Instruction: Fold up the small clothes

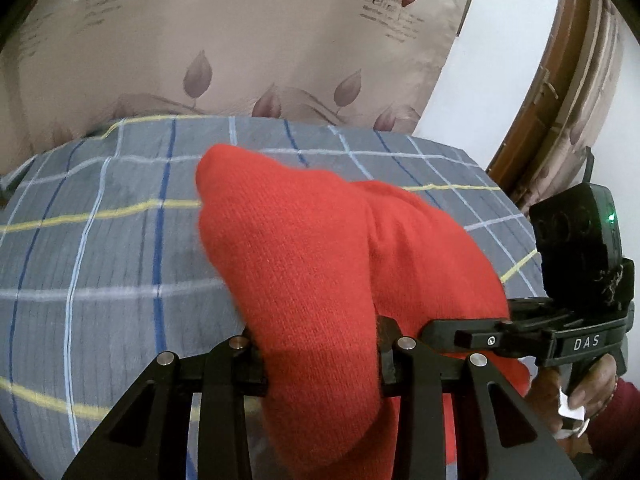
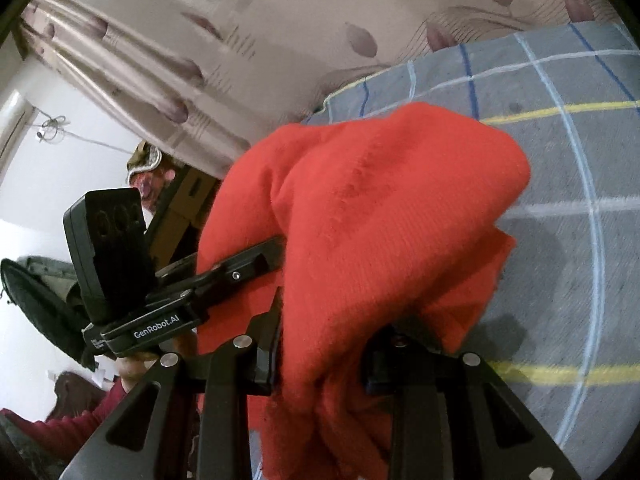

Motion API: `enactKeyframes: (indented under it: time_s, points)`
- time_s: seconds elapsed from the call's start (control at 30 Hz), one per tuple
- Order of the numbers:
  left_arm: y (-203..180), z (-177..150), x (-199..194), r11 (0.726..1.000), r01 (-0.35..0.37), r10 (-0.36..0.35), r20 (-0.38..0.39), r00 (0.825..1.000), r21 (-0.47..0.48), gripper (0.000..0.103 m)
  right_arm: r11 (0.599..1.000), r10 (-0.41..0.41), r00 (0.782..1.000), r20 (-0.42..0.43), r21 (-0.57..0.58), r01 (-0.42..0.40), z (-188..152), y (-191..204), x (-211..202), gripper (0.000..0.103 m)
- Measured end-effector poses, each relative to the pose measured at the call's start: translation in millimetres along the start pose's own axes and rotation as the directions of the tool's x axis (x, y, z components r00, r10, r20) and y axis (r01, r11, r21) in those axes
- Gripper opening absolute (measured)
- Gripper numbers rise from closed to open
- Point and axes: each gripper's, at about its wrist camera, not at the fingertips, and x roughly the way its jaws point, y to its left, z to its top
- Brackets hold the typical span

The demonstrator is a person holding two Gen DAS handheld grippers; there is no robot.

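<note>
I hold a red knitted garment (image 1: 320,248) between my two grippers, lifted above the grey checked bedsheet (image 1: 100,216). My left gripper (image 1: 320,356) pinches one bunched edge at lower centre; my right gripper (image 2: 324,356) pinches another, so the cloth hangs ready, I judge, to be laid flat for folding.

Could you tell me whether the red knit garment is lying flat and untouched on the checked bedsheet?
No, the red knit garment is bunched between the jaws of the left gripper, above the checked bedsheet.
</note>
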Motion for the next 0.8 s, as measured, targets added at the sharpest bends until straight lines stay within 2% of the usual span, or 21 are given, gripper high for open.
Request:
enactKeyframes:
  time_s: [0.37,0.57,0.67,0.73,0.8]
  points:
    - [1.6,-43.6,-17.7,0.999,-0.026,0.027,0.012,1.0,-0.034,0.036,1.0,-0.011,0.999,-0.037,0.013,0.011,-36.8,8.5,10.2,0.028]
    - [2.4,-57.5,-10.6,0.998,-0.051,0.052,0.02,0.998,-0.029,0.037,0.998,-0.058,0.997,-0.043,0.0,0.058,-46.3,4.4,17.8,0.028]
    - [4.9,-65.4,-7.3,0.997,-0.071,0.072,0.055,0.996,-0.03,0.044,0.996,-0.087,0.996,-0.026,-0.016,0.086,-52.5,2.5,19.6,0.029]
    - [4.3,-69.2,-6.1,0.994,-0.105,0.106,0.08,0.991,-0.018,0.055,0.988,-0.141,0.99,0.009,-0.066,0.141,-57.1,9.5,18.8,0.034]
    - [0.9,-73.6,-7.0,0.988,-0.152,0.151,0.112,0.982,0.005,0.062,0.97,-0.202,0.977,0.062,-0.127,0.208,-63.7,20.6,14.8,0.038]
